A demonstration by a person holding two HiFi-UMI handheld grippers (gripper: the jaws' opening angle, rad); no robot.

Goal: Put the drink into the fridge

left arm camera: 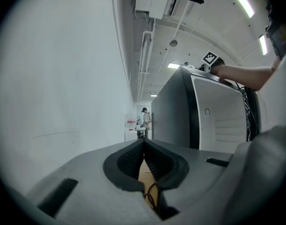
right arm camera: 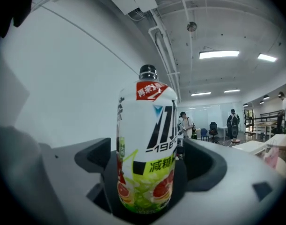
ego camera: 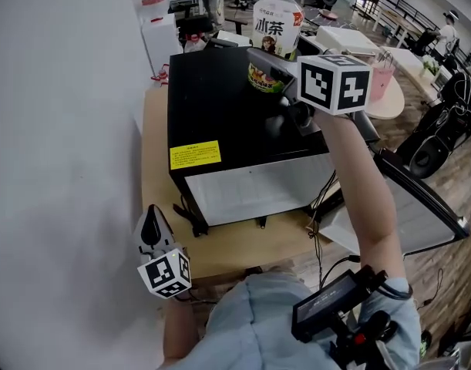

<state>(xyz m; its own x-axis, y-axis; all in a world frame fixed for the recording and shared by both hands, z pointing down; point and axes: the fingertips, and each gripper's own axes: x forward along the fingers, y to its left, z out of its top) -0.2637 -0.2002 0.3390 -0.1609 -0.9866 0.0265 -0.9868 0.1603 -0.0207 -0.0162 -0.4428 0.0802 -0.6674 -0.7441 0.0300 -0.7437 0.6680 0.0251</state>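
Note:
The drink, a bottle (ego camera: 276, 23) with a white and green label and a dark cap, stands upright on top of the black mini fridge (ego camera: 220, 106). My right gripper (ego camera: 264, 74) reaches level across the fridge top, jaws wide on either side of the bottle's lower part. In the right gripper view the bottle (right arm camera: 147, 139) fills the space between the jaws of my right gripper (right arm camera: 150, 161), with a narrow dark gap on each side, so it is open. My left gripper (ego camera: 152, 220) hangs low beside the fridge's front left corner; its fingertips meet, so my left gripper (left arm camera: 143, 144) is shut and holds nothing.
The fridge sits on a wooden table (ego camera: 154, 168) against a white wall (ego camera: 58, 129). Its door (ego camera: 420, 206) stands open to the right. Cables (ego camera: 321, 206) trail below the fridge front. A round table with a pink cup (ego camera: 381, 79) stands behind.

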